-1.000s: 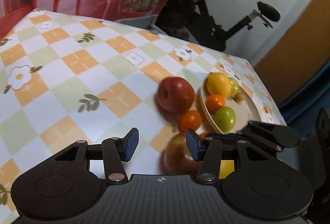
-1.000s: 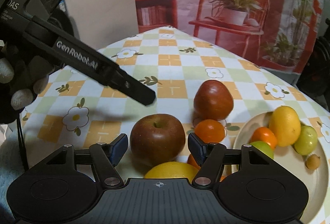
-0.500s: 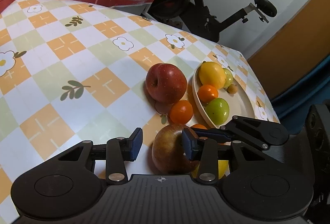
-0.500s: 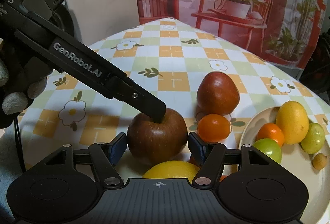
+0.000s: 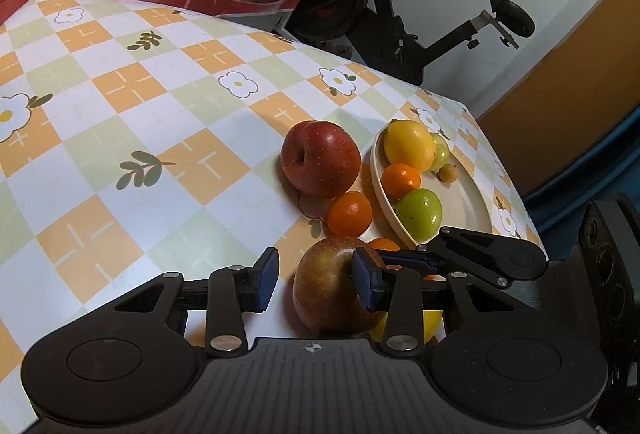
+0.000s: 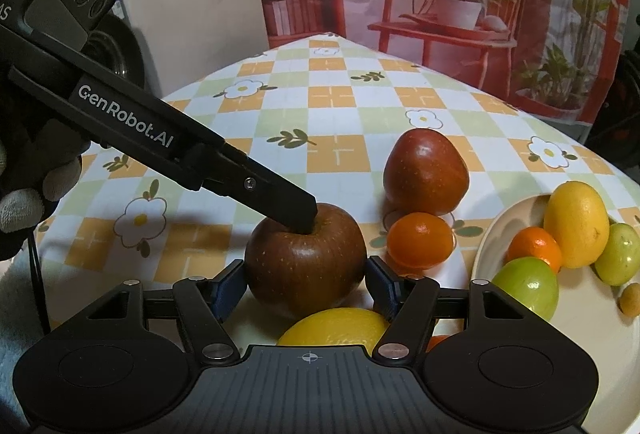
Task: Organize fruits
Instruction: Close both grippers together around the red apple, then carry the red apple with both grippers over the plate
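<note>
A brownish apple (image 6: 306, 258) sits on the checked tablecloth (image 5: 120, 114) between the blue pads of my right gripper (image 6: 306, 288). Those jaws stand wide, with the tips right at the apple's flanks. My left gripper (image 5: 316, 284) has narrow jaws with a gap still between the pads. Its right pad (image 5: 365, 284) rests on the apple's top hollow, and its left pad hangs clear of the fruit. A red apple (image 5: 320, 158) and a tangerine (image 5: 350, 214) lie beside the cream plate (image 5: 472, 202). The plate holds a lemon (image 5: 408, 146), a tangerine (image 5: 401, 180) and a green fruit (image 5: 420, 214).
A second lemon (image 6: 332, 326) lies just under the right gripper's body. A gloved hand (image 6: 24, 202) holds the left gripper. The table's edge runs close behind the plate, with an exercise bike (image 5: 400, 26) beyond. Bare cloth stretches away to the left.
The left gripper's jaws have narrowed and its tip has come down onto the brownish apple's top. The right gripper keeps its width, and the apple now fills the gap between its pads.
</note>
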The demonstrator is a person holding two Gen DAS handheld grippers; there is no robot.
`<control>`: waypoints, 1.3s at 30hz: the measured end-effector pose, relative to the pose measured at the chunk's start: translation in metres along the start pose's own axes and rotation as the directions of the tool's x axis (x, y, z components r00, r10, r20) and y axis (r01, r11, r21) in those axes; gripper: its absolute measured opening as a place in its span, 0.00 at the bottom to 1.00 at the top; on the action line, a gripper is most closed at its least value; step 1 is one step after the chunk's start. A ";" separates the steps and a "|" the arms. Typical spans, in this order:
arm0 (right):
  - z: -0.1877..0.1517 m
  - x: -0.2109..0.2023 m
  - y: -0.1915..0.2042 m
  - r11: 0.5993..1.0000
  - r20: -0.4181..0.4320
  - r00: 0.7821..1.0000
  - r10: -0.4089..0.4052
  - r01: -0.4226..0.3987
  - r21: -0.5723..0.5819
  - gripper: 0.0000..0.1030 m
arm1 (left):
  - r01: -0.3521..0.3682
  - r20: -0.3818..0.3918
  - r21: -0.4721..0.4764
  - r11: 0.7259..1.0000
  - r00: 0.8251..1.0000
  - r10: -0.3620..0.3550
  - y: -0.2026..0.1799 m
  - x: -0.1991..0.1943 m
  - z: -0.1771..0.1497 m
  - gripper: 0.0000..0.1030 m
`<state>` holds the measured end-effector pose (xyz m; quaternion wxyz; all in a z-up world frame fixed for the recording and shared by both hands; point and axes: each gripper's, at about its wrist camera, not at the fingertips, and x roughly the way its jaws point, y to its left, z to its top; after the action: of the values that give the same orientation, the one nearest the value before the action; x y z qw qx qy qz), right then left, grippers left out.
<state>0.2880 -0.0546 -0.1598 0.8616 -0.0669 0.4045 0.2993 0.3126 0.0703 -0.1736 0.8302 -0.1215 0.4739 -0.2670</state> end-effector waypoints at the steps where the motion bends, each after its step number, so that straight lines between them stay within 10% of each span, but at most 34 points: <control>1: -0.001 -0.001 0.001 1.000 0.005 1.000 -0.003 0.003 -0.001 0.59 | -0.004 0.000 0.004 1.000 1.000 0.004 -0.001 0.000 0.000 0.40; 21: -0.003 -0.055 -0.023 0.998 0.196 0.981 -0.010 -0.002 0.061 0.59 | -0.039 0.050 0.149 0.988 0.998 0.032 -0.070 -0.017 0.029 0.34; 39: -0.052 -0.105 -0.120 0.974 0.259 0.958 -0.127 0.071 0.214 0.59 | -0.025 -0.020 0.315 0.949 0.999 0.033 -0.160 0.056 0.060 0.34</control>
<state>0.2701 -0.2186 -0.1322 0.9250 0.0424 0.3073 0.2193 0.3337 -0.0967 -0.1101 0.8369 0.0226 0.4372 -0.3285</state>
